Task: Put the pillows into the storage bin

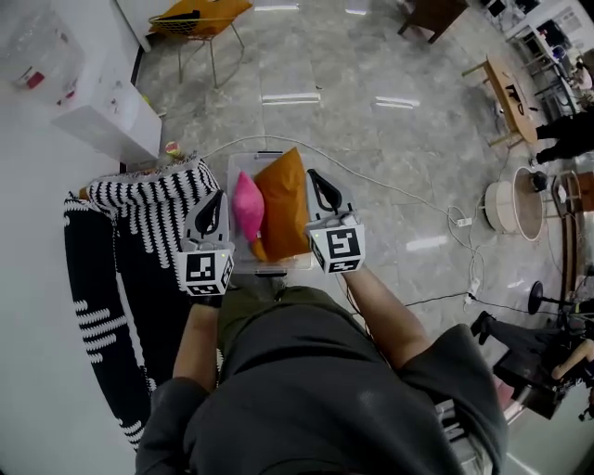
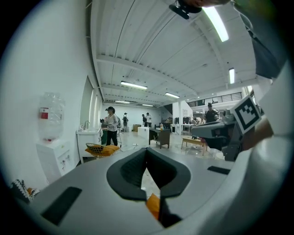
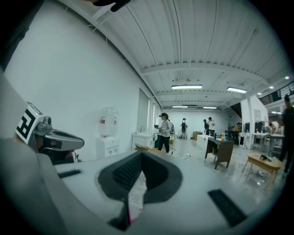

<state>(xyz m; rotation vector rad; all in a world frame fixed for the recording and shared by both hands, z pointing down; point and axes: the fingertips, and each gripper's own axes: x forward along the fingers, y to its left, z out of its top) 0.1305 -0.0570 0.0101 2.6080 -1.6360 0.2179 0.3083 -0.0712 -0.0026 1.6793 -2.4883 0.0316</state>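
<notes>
Bin (image 1: 239, 167): we find it crowded by orange pillow (image 1: 283, 204) and pink pillow (image 1: 247, 206). Left side: striped cushion (image 1: 158, 199) just beside. Beyond: we see open floor (image 1: 371, 121).

We see a black-and-white patterned cloth (image 1: 139, 223) draped at the left, near a white water dispenser (image 1: 107, 116) against the wall. Farther off, on the pale tiled floor (image 1: 371, 56), stands a wire chair (image 1: 200, 23) with an orange cushion. A white cable (image 1: 390, 186) runs across to a power strip (image 1: 461, 221). A wooden bench (image 1: 509, 93) sits at the right. A person (image 2: 110, 126) stands far down the room under long ceiling lights (image 2: 134, 85).
</notes>
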